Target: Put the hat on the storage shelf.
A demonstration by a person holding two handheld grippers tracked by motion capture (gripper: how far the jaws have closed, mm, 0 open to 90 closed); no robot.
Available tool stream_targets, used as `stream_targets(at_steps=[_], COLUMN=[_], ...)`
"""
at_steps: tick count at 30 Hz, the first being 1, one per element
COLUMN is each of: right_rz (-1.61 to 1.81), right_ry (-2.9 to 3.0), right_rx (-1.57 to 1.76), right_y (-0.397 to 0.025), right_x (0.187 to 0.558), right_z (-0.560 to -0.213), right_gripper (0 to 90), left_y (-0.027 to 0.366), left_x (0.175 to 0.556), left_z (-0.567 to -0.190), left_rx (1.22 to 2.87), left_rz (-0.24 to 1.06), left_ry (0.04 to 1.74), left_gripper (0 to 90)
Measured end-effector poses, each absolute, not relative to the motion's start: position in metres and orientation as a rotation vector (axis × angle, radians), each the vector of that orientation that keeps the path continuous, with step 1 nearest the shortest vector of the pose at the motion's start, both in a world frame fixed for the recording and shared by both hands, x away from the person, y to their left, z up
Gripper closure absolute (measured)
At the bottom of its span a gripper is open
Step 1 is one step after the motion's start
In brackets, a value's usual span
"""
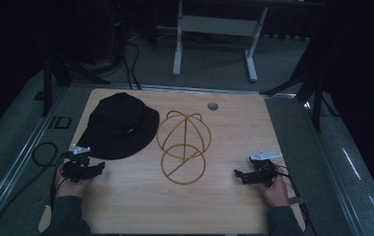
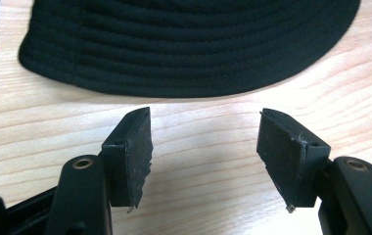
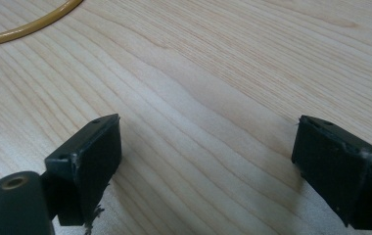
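On the light wooden table (image 1: pixel 224 206) a black fabric bucket hat (image 1: pixel 121 125) lies flat, brim down, on the left half toward the far edge. Immediately to its right stands a gold-coloured wire hat stand (image 1: pixel 182 147), made of a round base ring with a domed cage of curved wires rising from it; hat brim and stand sit just beside each other, and contact cannot be confirmed. The left gripper (image 1: pixel 94 169) rests low at the near-left part of the table, held in the person's left hand (image 1: pixel 72 184); in the left gripper view (image 2: pixel 206 142) its jaws stand wide apart with nothing between them, and the stitched brim of the hat (image 2: pixel 189 49) lies just ahead of the tips, not touching. The right gripper (image 1: pixel 238 174) sits at the near-right, well apart from the stand; in the right gripper view (image 3: pixel 208 147) its jaws are likewise spread wide over bare wood, with a short arc of the stand's ring (image 3: pixel 27 29) at the upper left. A small grey round fitting (image 1: pixel 213 105) is set in the table near the far edge.
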State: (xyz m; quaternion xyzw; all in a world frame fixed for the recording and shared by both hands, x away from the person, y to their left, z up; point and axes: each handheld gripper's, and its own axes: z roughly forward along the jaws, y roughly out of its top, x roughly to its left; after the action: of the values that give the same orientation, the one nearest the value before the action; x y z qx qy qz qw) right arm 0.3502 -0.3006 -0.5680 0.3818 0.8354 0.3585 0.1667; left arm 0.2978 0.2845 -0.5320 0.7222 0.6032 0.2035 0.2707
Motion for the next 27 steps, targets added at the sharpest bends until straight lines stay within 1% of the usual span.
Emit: stream_targets(at_steps=[6, 19, 27], right_rz=[1.02, 1.02, 1.019], right_ry=[2.378, 2.378, 2.378], right_rx=[1.086, 1.085, 1.085], right_y=[-0.301, -0.301, -0.301], right_x=[0.35, 0.35, 0.35], right_z=[-0.568, -0.568, -0.568], right_gripper=[11.1, 11.3, 11.3], left_y=[0.279, 0.282, 0.295], left_x=[0.297, 0.293, 0.289], left_z=[-0.53, -0.529, -0.523], left_rx=[1.96, 2.01, 2.035], left_rz=[0.559, 0.473, 0.443], left_ry=[1.604, 1.564, 1.545], left_gripper=[38.7, 40.7, 41.5])
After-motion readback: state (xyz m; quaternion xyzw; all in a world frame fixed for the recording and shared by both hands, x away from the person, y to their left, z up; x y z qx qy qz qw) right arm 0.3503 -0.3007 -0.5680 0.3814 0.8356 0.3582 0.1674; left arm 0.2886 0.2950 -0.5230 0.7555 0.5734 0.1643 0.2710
